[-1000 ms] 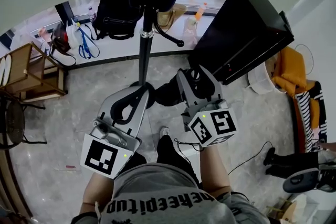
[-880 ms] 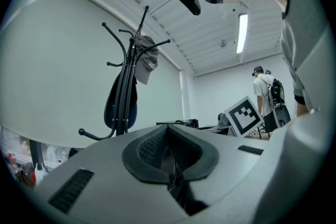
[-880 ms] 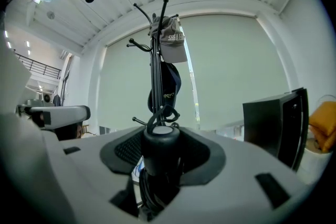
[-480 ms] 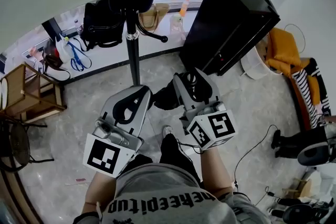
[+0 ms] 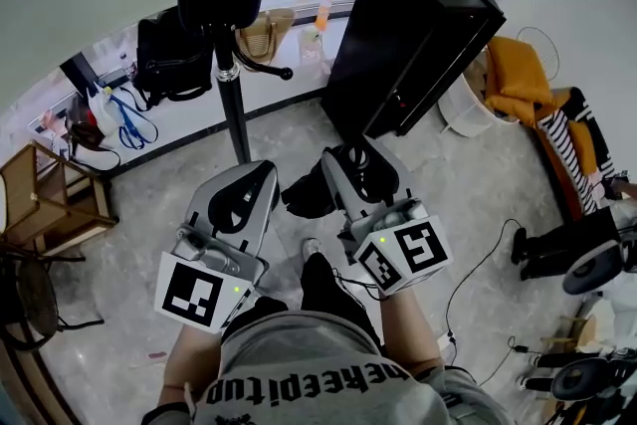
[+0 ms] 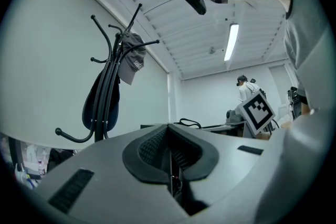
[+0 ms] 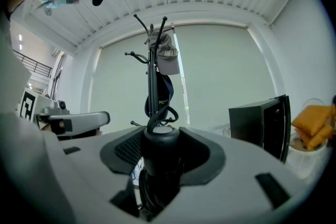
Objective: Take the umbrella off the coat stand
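My right gripper [image 5: 360, 166] is shut on a black folded umbrella [image 5: 305, 196], whose dark body hangs below the jaws over the floor. In the right gripper view its round handle [image 7: 160, 152] fills the gap between the pads, with a strap loop on top. The black coat stand [image 5: 230, 109] rises ahead and to the left, apart from both grippers. It carries a grey cap [image 7: 167, 58] and a dark blue bag [image 7: 163, 93]. My left gripper [image 5: 249, 200] is shut and holds nothing; its pads [image 6: 152, 147] meet in a thin line.
A tall black cabinet [image 5: 413, 35] stands right of the stand. Bags [image 5: 169, 55] line the wall behind it and a wooden chair [image 5: 50, 204] sits at the left. Orange cloth [image 5: 518, 80] and cables lie at the right. Another person [image 6: 245, 89] stands far off.
In the head view the coat stand and cabinet have slid leftward and the stand's base now sits farther from the grippers. The umbrella stays in my right gripper; the left stays shut.
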The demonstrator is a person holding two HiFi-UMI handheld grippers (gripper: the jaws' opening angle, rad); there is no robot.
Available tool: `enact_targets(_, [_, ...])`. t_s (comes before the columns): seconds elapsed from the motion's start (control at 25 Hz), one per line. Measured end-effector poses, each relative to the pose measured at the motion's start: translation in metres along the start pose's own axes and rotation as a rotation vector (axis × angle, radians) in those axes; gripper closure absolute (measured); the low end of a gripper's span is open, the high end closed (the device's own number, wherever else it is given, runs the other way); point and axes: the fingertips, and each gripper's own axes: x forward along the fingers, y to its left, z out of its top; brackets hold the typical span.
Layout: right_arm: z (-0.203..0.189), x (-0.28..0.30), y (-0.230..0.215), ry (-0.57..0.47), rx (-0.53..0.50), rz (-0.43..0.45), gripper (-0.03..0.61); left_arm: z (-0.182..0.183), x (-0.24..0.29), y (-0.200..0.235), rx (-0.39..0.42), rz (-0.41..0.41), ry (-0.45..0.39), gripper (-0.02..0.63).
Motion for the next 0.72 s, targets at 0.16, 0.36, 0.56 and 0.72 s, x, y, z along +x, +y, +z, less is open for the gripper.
enact_targets(0.16, [0.005, -0.002, 0.000, -0.008, 0.006, 0.017, 0.377, 0.002, 0.002, 0.001, 0.010, 0.010, -0.009, 0.598])
enact_targets(0.36, [0.007, 0.002, 0.001, -0.011, 0.016, 0.043, 0.377, 0.003, 0.002, 0.012, 0.009, 0.044, -0.005, 0.598])
enact_targets(0.56, [0.003, 0.006, 0.005, -0.003, 0.021, 0.072, 0.377, -0.001, -0.002, 0.022, 0.014, 0.083, 0.010, 0.598])
enact_targets(0.72, [0.003, 0.008, 0.007, -0.003, 0.009, 0.093, 0.377, -0.001, -0.003, 0.031, 0.021, 0.110, 0.015, 0.598])
